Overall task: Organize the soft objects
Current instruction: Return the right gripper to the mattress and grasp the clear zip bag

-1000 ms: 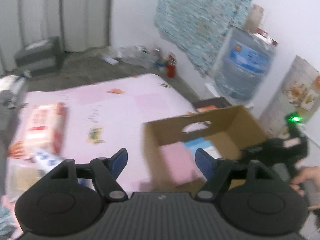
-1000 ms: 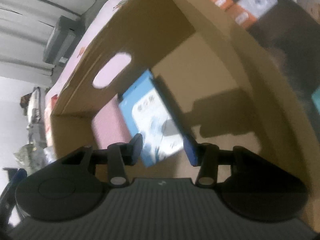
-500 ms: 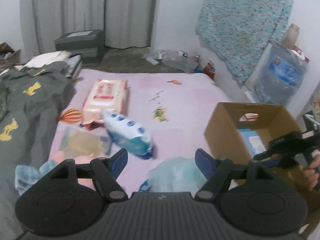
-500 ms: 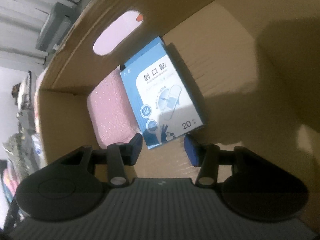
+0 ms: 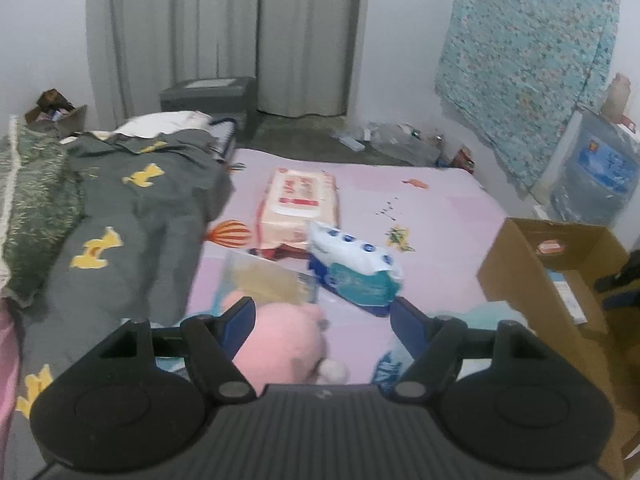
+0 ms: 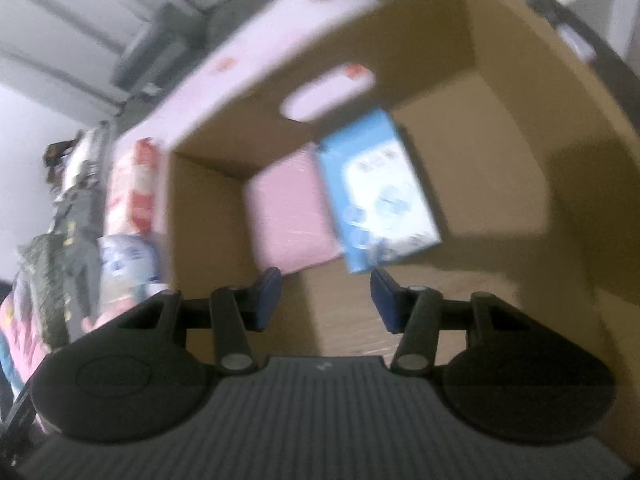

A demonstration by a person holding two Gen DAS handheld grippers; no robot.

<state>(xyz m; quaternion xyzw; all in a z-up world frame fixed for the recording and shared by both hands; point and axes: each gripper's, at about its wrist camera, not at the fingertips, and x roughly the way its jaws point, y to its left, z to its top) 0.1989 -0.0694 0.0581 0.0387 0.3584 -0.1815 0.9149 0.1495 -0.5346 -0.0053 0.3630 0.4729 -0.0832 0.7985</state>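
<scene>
A pink plush toy (image 5: 286, 340) lies on the near part of the bed (image 5: 440, 216), right below the left gripper (image 5: 322, 320), whose jaws stand wide apart over it with nothing pressed between them. Just beyond the toy lies a clear flat packet (image 5: 268, 280), and to its right a white and teal soft pack (image 5: 356, 264) with blue dots. Farther off, touching that pack's far end, is a pink and white wipes pack (image 5: 300, 204). A grey blanket with yellow shapes (image 5: 132, 216) covers the left side of the bed.

At the right edge of the bed stands an open cardboard box (image 5: 516, 280). The right gripper (image 6: 325, 298) hovers above its opening, empty; its jaws have just been opening and hold nothing. On the box floor, seen blurred from the right wrist, lie a blue and white small carton (image 6: 380, 192) and, touching its left side, a pink soft piece (image 6: 290, 216). A hand-hole (image 6: 328, 94) is cut in the box's far wall.

Beyond the bed are grey curtains (image 5: 224, 32), a dark case (image 5: 208, 94) on the floor and, at far right, a large water bottle (image 5: 600, 168) under a patterned teal cloth (image 5: 532, 56)
</scene>
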